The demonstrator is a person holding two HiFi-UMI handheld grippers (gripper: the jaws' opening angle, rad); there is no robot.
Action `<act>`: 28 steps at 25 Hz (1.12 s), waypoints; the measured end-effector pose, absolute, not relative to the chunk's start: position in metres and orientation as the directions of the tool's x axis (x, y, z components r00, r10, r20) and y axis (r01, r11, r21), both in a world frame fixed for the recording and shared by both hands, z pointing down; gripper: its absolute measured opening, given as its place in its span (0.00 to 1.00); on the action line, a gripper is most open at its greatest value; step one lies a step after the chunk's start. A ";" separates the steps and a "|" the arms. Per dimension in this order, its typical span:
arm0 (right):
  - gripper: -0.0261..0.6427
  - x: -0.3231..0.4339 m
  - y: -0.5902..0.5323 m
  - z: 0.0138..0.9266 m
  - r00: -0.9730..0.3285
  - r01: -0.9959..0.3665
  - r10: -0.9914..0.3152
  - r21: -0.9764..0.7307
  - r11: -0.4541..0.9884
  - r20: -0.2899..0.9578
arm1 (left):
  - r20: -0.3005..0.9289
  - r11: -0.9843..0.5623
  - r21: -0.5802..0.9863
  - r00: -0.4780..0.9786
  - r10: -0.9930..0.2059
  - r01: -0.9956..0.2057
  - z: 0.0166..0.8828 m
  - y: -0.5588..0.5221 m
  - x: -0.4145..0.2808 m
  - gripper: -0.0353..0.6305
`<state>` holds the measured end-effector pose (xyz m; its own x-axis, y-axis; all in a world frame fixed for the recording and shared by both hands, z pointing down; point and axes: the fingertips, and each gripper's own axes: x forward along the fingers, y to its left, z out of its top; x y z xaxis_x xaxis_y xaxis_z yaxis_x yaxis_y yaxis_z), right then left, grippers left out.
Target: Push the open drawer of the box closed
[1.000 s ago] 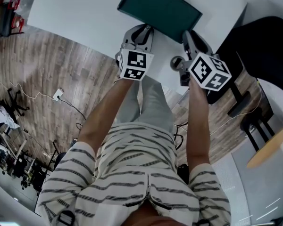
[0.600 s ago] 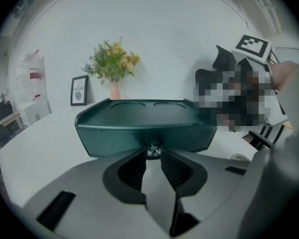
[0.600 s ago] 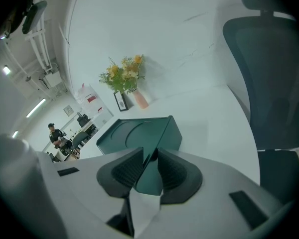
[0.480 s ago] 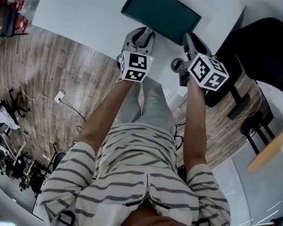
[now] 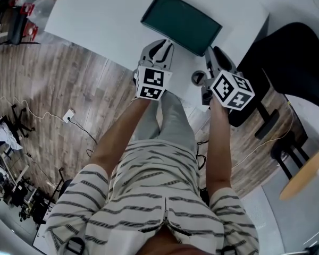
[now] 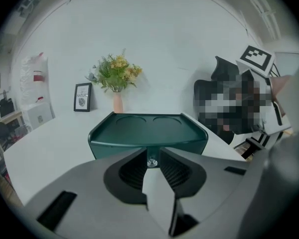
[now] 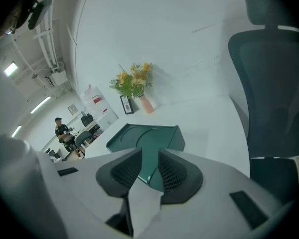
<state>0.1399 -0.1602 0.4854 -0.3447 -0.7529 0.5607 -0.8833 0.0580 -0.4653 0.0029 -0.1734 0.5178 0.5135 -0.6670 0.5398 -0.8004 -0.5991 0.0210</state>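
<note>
A dark green box (image 5: 181, 23) lies on the white table (image 5: 95, 20). In the left gripper view the box (image 6: 147, 131) shows two round recesses on top, and a small silver knob (image 6: 151, 162) sits on its front face. My left gripper (image 5: 160, 44) is at the middle of the box's near side. Its jaws (image 6: 151, 156) are closing, a narrow gap apart, with the knob showing in the gap just beyond the tips. My right gripper (image 5: 215, 54) is by the box's near right corner. Its jaws (image 7: 149, 168) are opening, and only the box (image 7: 144, 136) beyond shows between them.
A vase of flowers (image 6: 117, 78) and a small picture frame (image 6: 82, 97) stand at the table's far side. A black office chair (image 5: 292, 57) is close on the right, and a round wooden stool (image 5: 303, 166) lies further right. Wood floor lies to the left.
The box has drifted up and right in the head view. Both grippers stay at its near side, and the right one looks slightly further back from the corner.
</note>
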 end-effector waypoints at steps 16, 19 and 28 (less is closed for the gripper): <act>0.10 0.118 -0.122 0.383 -0.360 -0.876 -0.832 -0.460 0.145 0.423 | 0.431 -0.566 0.017 0.517 -0.740 -0.824 0.402 -0.144 -0.012 0.06; 0.07 0.112 -0.114 0.368 -0.360 -0.873 -0.841 -0.462 0.153 0.403 | 0.407 -0.573 0.018 0.530 -0.744 -0.819 0.379 -0.138 -0.012 0.06; 0.03 0.103 -0.093 0.323 -0.354 -0.890 -0.872 -0.407 0.203 0.338 | 0.342 -0.602 0.018 0.571 -0.746 -0.798 0.324 -0.119 -0.009 0.06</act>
